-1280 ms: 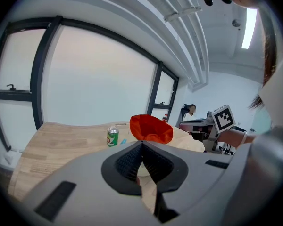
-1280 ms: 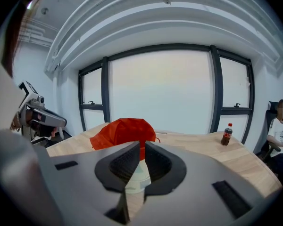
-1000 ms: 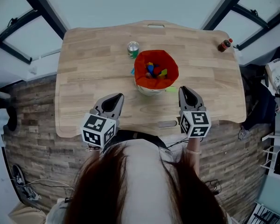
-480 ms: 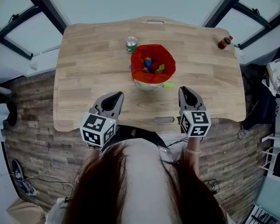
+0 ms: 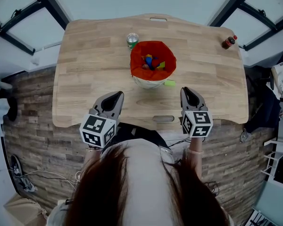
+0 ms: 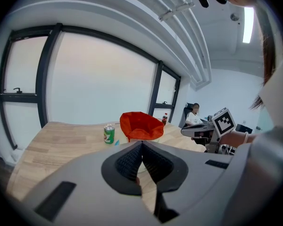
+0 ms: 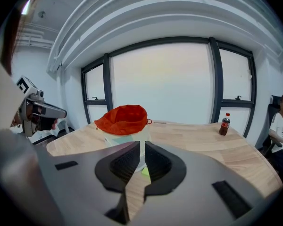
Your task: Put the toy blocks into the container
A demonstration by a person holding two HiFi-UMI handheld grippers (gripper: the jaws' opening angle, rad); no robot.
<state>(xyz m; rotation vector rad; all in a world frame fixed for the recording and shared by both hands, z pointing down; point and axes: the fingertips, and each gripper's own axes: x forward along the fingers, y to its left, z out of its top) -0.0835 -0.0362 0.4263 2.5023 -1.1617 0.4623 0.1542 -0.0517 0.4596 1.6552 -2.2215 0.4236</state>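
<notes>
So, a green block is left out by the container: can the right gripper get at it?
Probably yes: the green block lies just ahead of the right gripper, with nothing between them.

The pale wooden tabletop (image 5: 94,79) has a cut-out slot (image 5: 158,19) at twelve o'clock and another (image 5: 163,118) at six. Taken from its centre, a green drink can (image 5: 132,39) stands upright at eleven o'clock, and a red-capped cola bottle (image 5: 228,42) stands at two, near the corner. Wood-plank floor (image 5: 33,112) surrounds it.

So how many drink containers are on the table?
2: a green can just left of the red-lined container, a dark bottle at the table's far right corner. None appear hidden.
</notes>
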